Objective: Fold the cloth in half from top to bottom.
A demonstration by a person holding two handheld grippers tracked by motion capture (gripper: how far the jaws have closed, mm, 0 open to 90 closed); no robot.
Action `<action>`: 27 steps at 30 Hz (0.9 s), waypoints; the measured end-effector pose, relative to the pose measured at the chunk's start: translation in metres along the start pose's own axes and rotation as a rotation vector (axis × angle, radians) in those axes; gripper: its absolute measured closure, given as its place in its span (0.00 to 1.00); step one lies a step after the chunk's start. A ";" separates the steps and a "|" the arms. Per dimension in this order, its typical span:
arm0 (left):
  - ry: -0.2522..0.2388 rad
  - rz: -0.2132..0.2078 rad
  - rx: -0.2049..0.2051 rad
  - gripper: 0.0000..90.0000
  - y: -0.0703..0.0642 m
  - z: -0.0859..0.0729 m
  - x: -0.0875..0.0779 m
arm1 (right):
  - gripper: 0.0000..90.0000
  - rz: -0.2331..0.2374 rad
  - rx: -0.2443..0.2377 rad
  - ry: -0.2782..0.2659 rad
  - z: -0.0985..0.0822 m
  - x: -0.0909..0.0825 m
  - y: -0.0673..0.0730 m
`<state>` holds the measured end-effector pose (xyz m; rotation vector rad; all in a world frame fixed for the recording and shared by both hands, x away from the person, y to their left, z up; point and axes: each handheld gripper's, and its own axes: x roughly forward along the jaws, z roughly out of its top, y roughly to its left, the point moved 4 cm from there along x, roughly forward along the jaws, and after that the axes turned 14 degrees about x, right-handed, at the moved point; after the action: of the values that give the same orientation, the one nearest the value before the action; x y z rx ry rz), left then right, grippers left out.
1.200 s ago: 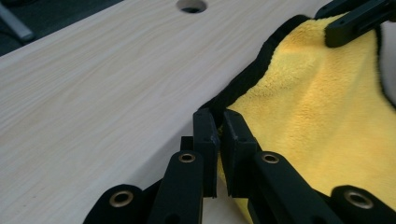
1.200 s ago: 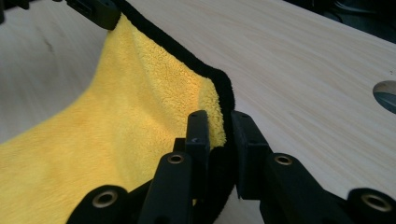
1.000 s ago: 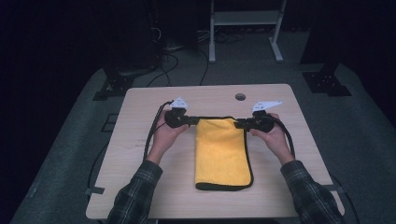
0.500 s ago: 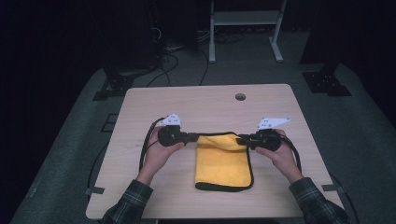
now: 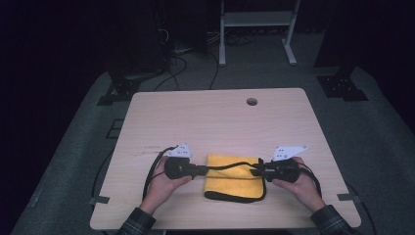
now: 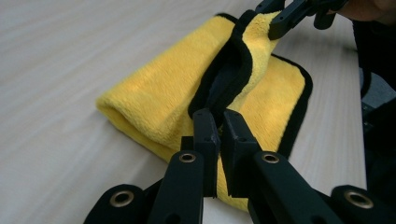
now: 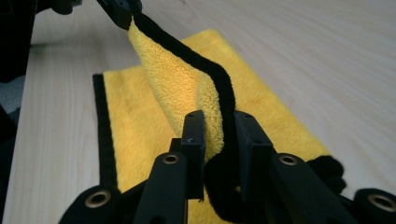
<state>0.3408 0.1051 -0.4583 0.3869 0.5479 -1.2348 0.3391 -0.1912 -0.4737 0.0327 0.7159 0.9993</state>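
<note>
So the yellow towel [image 5: 234, 183] sits near the counter [image 5: 215, 122] front edge, half folded. Left claw [image 6: 219, 122] pinches one black-trimmed corner tight; right claw [image 7: 219, 128], jaws just easing apart, has the other corner between them, keeping that edge taut and square.

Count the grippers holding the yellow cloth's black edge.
2. The left gripper pinches the edge of the yellow cloth at its left end; the right gripper holds it at the right end.
</note>
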 end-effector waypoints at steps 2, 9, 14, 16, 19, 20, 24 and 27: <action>0.019 -0.008 0.002 0.95 -0.004 -0.005 0.003 | 0.81 0.007 0.000 0.017 -0.006 0.000 0.002; 0.121 -0.048 -0.011 0.93 -0.011 -0.024 0.017 | 0.70 0.018 0.001 0.075 -0.023 -0.001 0.008; 0.066 -0.051 0.010 0.78 -0.013 -0.015 0.006 | 0.68 0.044 0.004 0.039 -0.020 -0.015 0.013; 0.037 -0.048 0.017 0.73 -0.014 -0.010 -0.001 | 0.68 0.049 0.010 0.017 -0.019 -0.021 0.014; -0.006 -0.041 0.020 0.70 -0.011 -0.003 -0.008 | 0.70 0.044 0.018 -0.005 -0.015 -0.028 0.013; -0.008 -0.028 0.027 0.71 -0.009 -0.001 -0.009 | 0.71 0.040 0.017 -0.014 -0.014 -0.028 0.012; -0.017 0.001 0.019 0.77 0.000 0.005 -0.003 | 0.75 0.026 0.018 -0.033 -0.005 -0.027 0.010; -0.020 0.003 0.004 0.84 0.008 0.008 0.006 | 0.77 0.008 0.010 -0.045 0.005 -0.021 0.008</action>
<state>0.3509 0.0985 -0.4556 0.3778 0.5276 -1.2358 0.3289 -0.2019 -0.4561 0.0665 0.6797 0.9998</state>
